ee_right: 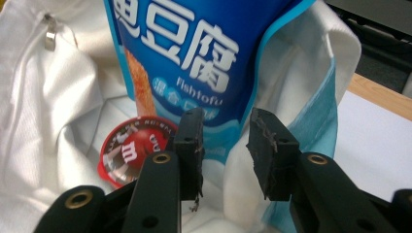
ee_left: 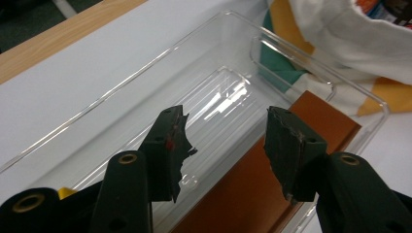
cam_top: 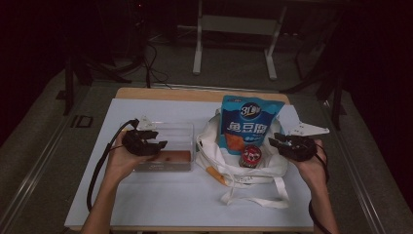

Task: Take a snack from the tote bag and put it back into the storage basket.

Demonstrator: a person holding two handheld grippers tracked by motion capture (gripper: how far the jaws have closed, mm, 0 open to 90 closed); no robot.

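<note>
A clear plastic box lies left of centre on the white table, with a flat brown slab in its near end. My left gripper hovers over that box, open, with nothing between its jaws. A blue fish-tofu snack bag stands in a white tote bag. A small red round-lidded can lies in front of the snack bag. My right gripper is open at the snack bag's lower right, gripping nothing.
The tote's straps trail toward the near table edge. A white sheet covers the wooden table, whose edge shows at the far side. Table legs stand on the dark floor beyond.
</note>
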